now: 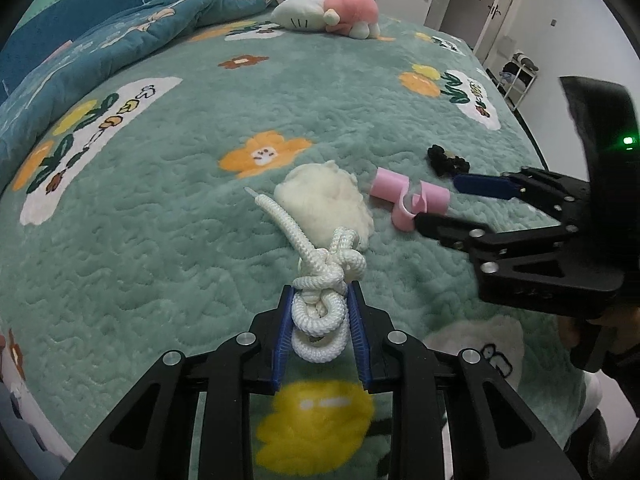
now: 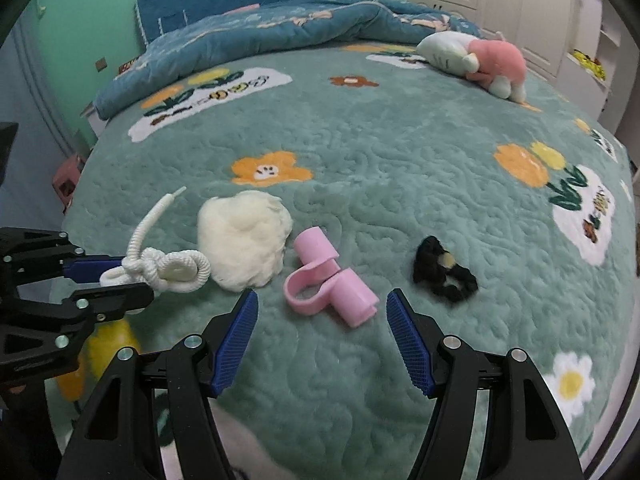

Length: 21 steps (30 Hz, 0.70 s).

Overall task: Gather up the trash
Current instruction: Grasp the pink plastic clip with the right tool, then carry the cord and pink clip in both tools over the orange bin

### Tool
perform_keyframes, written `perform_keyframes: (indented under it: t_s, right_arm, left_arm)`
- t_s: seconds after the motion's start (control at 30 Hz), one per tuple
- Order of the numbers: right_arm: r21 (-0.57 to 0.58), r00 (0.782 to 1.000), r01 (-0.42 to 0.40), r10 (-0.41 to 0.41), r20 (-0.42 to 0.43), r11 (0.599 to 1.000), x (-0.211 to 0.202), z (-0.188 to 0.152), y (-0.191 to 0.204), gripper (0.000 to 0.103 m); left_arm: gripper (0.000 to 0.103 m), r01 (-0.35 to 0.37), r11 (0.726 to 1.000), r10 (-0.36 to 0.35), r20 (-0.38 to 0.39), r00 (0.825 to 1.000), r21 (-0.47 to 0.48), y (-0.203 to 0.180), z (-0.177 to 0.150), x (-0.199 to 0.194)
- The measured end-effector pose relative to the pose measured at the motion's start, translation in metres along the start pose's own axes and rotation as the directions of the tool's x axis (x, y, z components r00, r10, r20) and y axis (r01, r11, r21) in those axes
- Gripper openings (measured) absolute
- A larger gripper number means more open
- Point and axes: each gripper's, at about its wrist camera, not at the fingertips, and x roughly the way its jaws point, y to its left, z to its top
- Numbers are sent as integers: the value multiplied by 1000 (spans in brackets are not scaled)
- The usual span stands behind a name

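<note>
Here, left gripper clamped on knotted white rope, right gripper spread wide (empty), pink clip just ahead between its fingers.

one rope, one pink clip, one scrunchie

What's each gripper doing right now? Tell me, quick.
Left gripper: shut on the knotted white rope.
Right gripper: open, holding nothing, with the pink plastic piece just ahead of its fingertips.
</note>
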Motion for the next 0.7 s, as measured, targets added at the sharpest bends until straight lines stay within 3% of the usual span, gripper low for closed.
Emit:
perform_keyframes:
  t_s: [0.07, 0.17, 0.37, 0.7]
  right_arm:
    - [-5, 1000, 3, -3, -17, 1000, 9, 2, -2, 66]
    - [-2, 999, -24, 24, -46, 1000, 22, 2, -3, 54]
    - [-2, 999, -15, 15, -33, 1000, 19, -3, -1, 54]
    - [57, 999, -45, 44, 28, 997, -40, -24, 9, 53]
  left_arm:
    - [28, 0, 1000, 0, -3, 1000, 3, 0, 2, 2]
    - [28, 3, 1000, -3, -4, 1000, -10, 3, 1, 3]
    - [28, 11, 1000, -11, -17, 1000, -19, 2, -3, 3]
    - [28, 0, 1000, 0, 21, 1000, 6, -15, -9, -30]
